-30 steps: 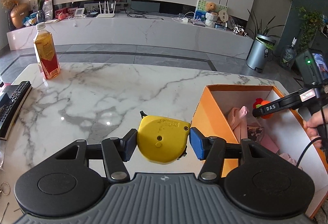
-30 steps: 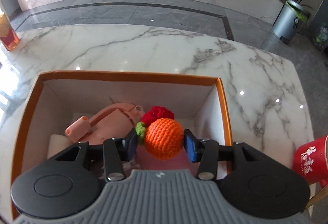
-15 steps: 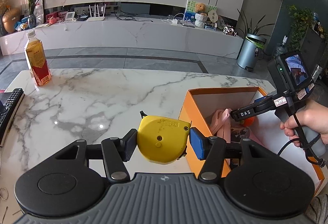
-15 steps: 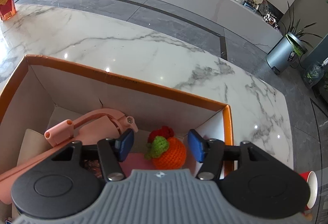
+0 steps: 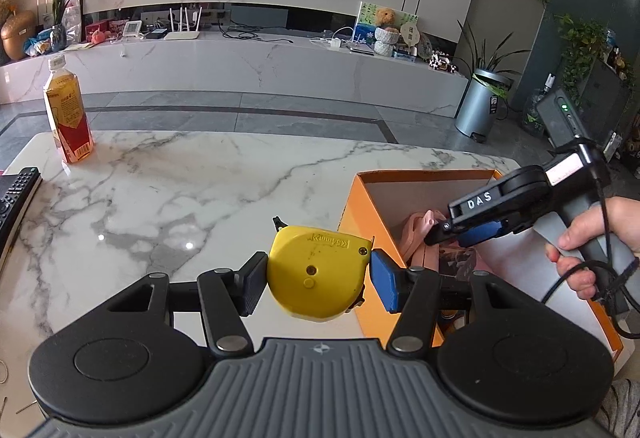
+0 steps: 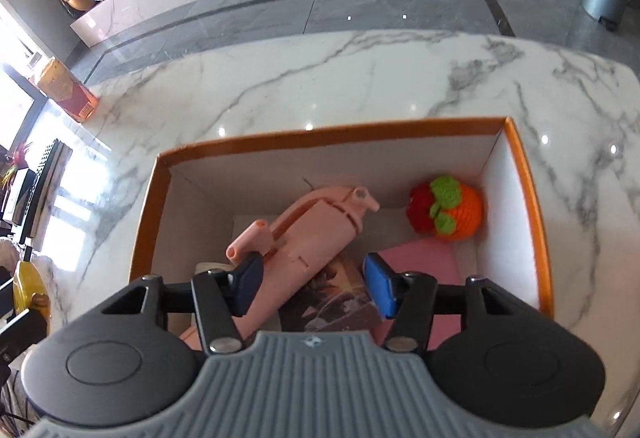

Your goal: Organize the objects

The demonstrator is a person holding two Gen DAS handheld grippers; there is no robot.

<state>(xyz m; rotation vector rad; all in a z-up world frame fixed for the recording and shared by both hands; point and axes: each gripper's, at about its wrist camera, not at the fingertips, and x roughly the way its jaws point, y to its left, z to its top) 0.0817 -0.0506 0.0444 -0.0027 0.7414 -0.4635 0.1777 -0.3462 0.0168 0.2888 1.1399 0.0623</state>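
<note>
The left gripper (image 5: 318, 280) clamps a yellow tape measure (image 5: 318, 272) just left of the orange box (image 5: 360, 205). The right gripper (image 5: 460, 232), in a hand (image 5: 596, 238), dips into that box. A bottle (image 5: 68, 113) stands far left of it on the marble surface (image 5: 180, 197).

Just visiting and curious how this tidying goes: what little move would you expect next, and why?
Probably the left gripper carries the yellow tape measure it clamps across to the orange box and lowers it in. The crocheted orange toy already lies in the box, and the right gripper, its jaws just closing a little, holds nothing.
</note>
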